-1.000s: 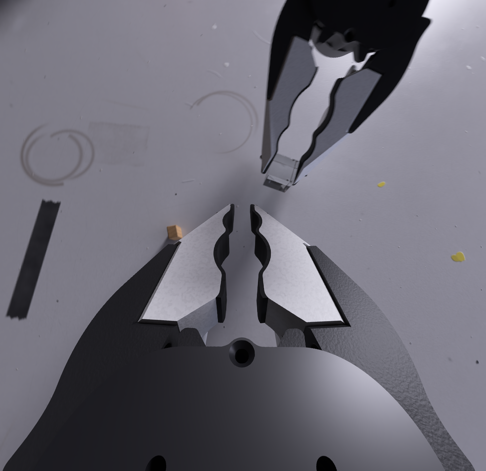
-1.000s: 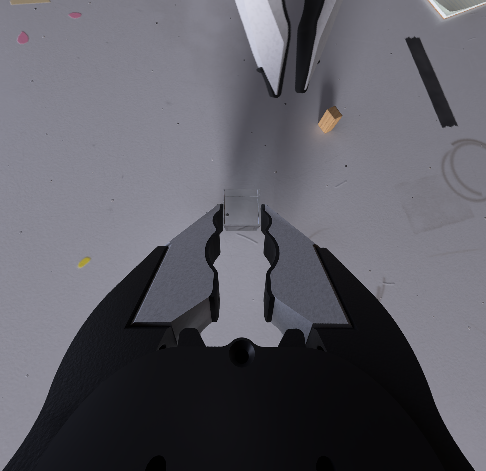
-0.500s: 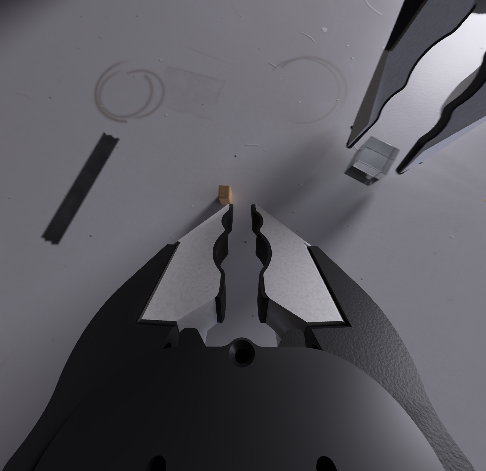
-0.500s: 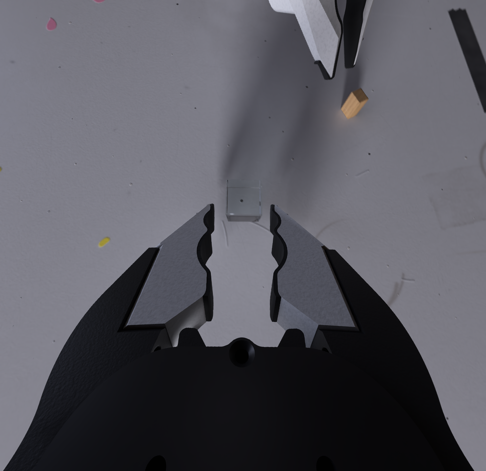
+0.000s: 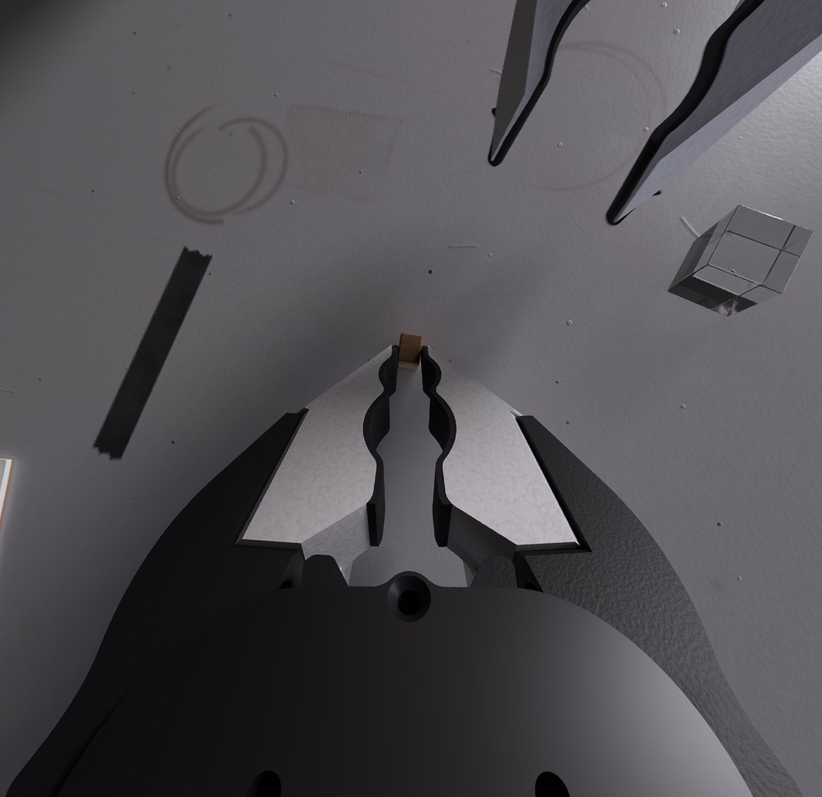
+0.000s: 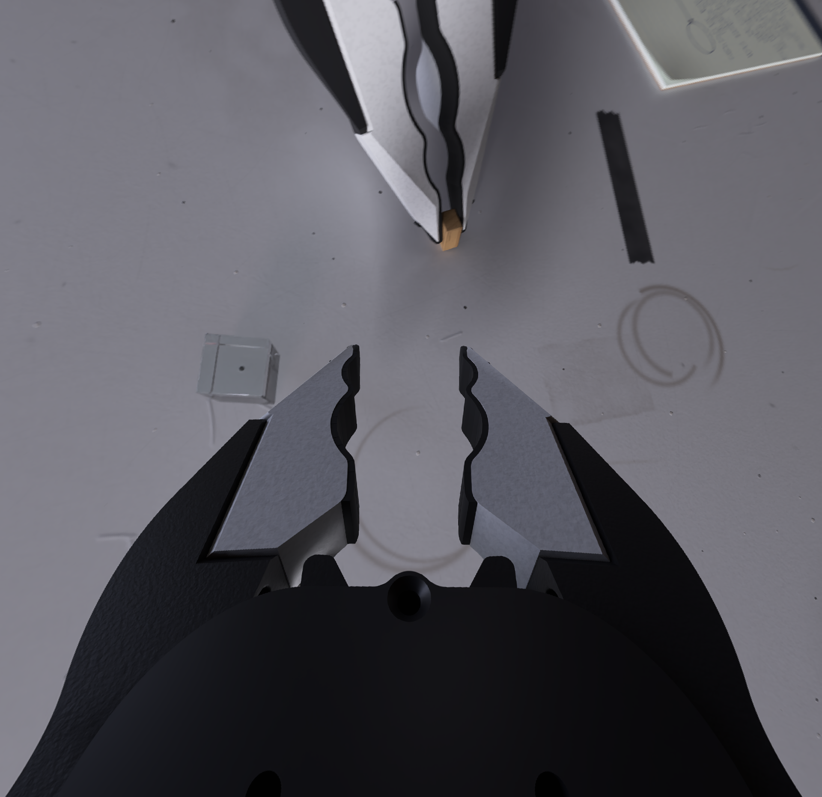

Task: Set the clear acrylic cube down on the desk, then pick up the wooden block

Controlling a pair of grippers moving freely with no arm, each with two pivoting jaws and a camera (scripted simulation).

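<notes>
The clear acrylic cube [image 5: 740, 264] rests on the grey desk [image 5: 578, 420], free of both grippers. In the right wrist view the cube [image 6: 238, 368] lies just left of my right gripper [image 6: 409, 351], which is open and empty above the desk. The small wooden block [image 5: 409, 351] sits between the tips of my left gripper [image 5: 408, 361], whose jaws are closed against its two sides. The right wrist view shows the left gripper [image 6: 448, 228] pointing down with the block [image 6: 450, 240] at its tips, at desk level. The right gripper [image 5: 556, 188] hangs at the upper right of the left wrist view.
A strip of black tape [image 5: 151, 353] lies left of the block and also shows in the right wrist view [image 6: 625, 188]. Ring stains [image 5: 227, 171] mark the desk. A printed sheet [image 6: 720, 24] lies at the far right corner.
The right gripper opened, let go of the cube and pulled away; the cube now rests on the desk. The left gripper moved onto the wooden block and closed on it.
</notes>
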